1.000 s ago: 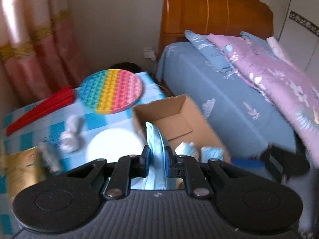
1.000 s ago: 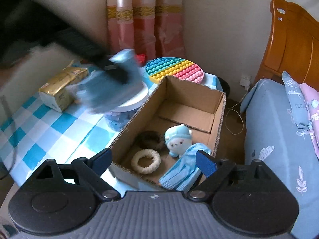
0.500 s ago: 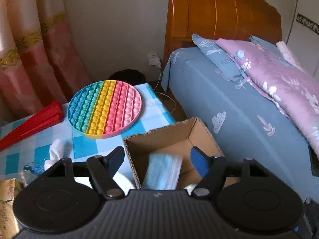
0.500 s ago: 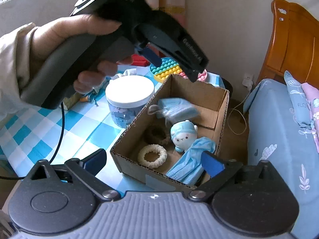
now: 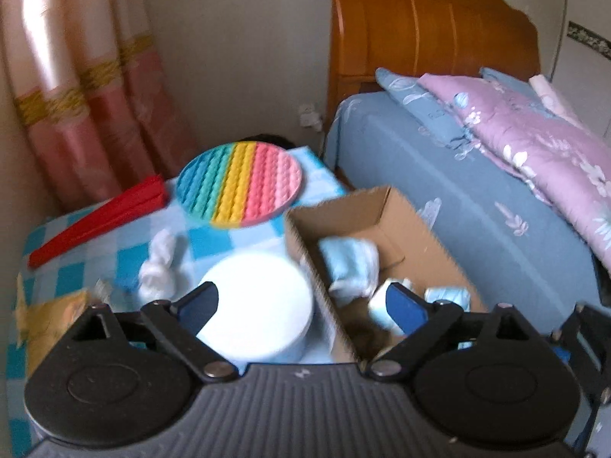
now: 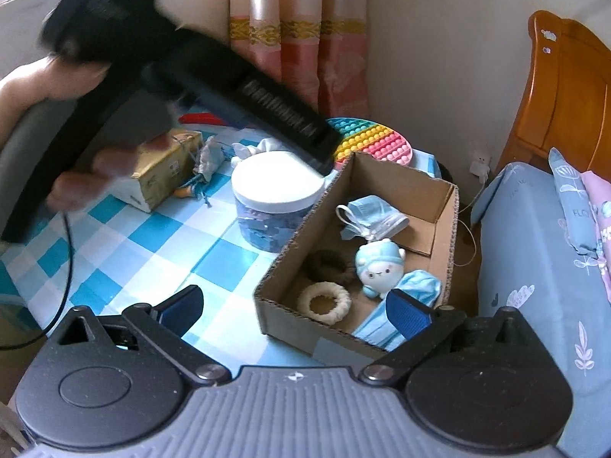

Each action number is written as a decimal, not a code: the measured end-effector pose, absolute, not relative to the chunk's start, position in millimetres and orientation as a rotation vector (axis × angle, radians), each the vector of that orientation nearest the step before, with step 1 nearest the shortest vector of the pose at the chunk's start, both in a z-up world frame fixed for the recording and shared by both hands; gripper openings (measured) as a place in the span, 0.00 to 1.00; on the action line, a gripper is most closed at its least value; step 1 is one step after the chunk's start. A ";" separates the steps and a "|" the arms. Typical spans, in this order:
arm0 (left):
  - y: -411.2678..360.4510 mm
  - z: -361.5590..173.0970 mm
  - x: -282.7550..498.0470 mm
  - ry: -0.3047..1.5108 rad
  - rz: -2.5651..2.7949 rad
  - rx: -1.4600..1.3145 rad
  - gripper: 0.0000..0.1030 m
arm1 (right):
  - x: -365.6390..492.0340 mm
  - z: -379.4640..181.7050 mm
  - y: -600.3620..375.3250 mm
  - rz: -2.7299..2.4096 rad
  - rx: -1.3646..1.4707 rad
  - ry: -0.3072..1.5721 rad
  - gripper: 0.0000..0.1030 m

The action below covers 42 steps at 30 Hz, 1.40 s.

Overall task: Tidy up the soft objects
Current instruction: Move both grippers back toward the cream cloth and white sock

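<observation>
A cardboard box [image 6: 385, 179] stands at the table's right edge, beside the bed. It holds a crumpled blue face mask [image 6: 374, 213], a pale blue plush toy [image 6: 380, 267], a white scrunchie [image 6: 324, 303], a dark scrunchie [image 6: 324, 265] and a second blue mask [image 6: 412, 290]. My left gripper [image 5: 301, 301] hangs over the jar and the box's left wall; its jaws are opening and nothing is between them. The mask [image 5: 351, 259] lies loose in the box [image 5: 404, 213]. My right gripper [image 6: 294, 309] is wide open and empty at the box's near corner. A white cloth [image 5: 160, 267] lies on the table.
A white-lidded jar [image 6: 277, 179] stands against the box's left side. Behind it lie a rainbow pop-it disc [image 6: 370, 141], a gold tissue pack [image 6: 164, 168], a small pouch [image 6: 208, 160] and a red fan [image 5: 95, 221]. A hand [image 6: 76, 183] holds the left tool. The bed [image 6: 534, 267] is on the right.
The left gripper let go of the blue mask, which now lies in the box. Its jaws spread wide and it swung over the jar. The right gripper opened a little further.
</observation>
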<state>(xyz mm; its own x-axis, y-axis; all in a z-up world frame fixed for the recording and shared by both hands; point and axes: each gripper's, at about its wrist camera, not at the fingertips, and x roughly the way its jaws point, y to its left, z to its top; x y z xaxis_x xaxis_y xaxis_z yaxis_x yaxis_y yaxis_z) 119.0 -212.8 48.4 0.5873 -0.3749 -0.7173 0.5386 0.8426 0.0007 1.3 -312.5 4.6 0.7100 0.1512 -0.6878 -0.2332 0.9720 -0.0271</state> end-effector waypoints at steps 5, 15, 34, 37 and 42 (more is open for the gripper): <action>-181.7 37.1 95.7 0.793 -0.496 0.183 0.92 | -4.9 5.2 -297.3 0.229 -0.119 0.748 1.00; -118.2 21.4 61.7 0.824 -0.433 0.108 0.92 | -14.9 8.6 -268.7 0.273 -0.147 0.741 1.00; -37.0 21.4 74.8 0.817 -0.272 0.172 0.92 | 4.8 8.1 -220.1 0.345 -0.212 0.753 1.00; -26.2 30.9 92.4 0.801 -0.228 0.147 0.92 | 10.1 7.2 -215.7 0.361 -0.206 0.754 1.00; -9.9 46.9 134.0 0.760 -0.132 0.109 0.92 | 19.0 8.1 -210.7 0.382 -0.196 0.749 1.00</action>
<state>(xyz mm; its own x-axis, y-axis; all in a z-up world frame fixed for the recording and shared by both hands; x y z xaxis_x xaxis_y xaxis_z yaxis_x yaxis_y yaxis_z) 134.0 -9.9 46.9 0.7176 -0.0796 -0.6919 0.1581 0.9861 0.0505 19.0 -210.7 8.1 0.6677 0.2674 -0.6948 -0.4050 0.9135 -0.0377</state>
